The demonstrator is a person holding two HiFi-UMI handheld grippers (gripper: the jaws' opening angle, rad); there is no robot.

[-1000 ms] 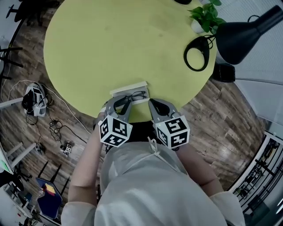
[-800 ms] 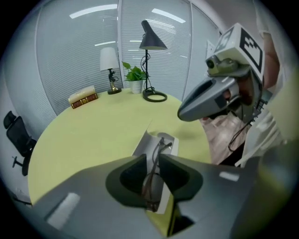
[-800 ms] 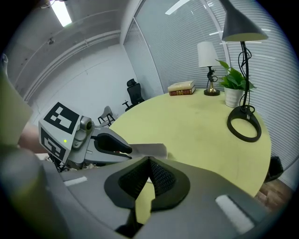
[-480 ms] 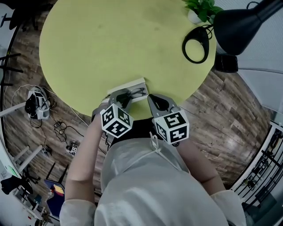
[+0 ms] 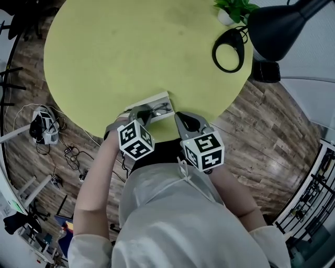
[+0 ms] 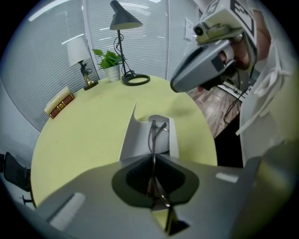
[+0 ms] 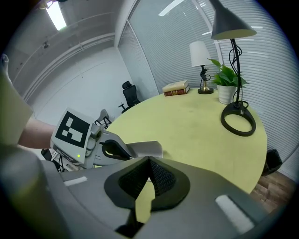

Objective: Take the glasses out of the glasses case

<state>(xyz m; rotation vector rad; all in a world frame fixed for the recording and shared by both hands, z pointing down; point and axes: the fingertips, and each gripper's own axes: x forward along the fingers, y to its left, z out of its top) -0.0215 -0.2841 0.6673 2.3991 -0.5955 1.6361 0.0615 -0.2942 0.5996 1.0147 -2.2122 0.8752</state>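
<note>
An open white glasses case (image 5: pixel 153 103) lies at the near edge of the round yellow-green table (image 5: pixel 136 47). The black-framed glasses (image 6: pixel 154 132) lie in the case (image 6: pixel 132 137), one thin end running back into my left gripper (image 6: pixel 153 156), which is shut on them. In the head view the left gripper (image 5: pixel 138 117) sits over the case's near end. My right gripper (image 5: pixel 184 121) hovers just right of the case, shut with nothing in it (image 7: pixel 148 161). From the right gripper view the left gripper (image 7: pixel 108 150) covers part of the case (image 7: pixel 148 149).
A black desk lamp with a ring base (image 5: pixel 229 49) and a potted plant (image 5: pixel 233 9) stand at the table's far right. Books (image 6: pixel 58 100) and a small white lamp (image 6: pixel 78 53) sit on the far side. The table edge is right under the grippers; cables (image 5: pixel 44 123) lie on the floor.
The left gripper has moved forward over the case and its jaws have come together on the glasses. The right gripper has stayed in place.
</note>
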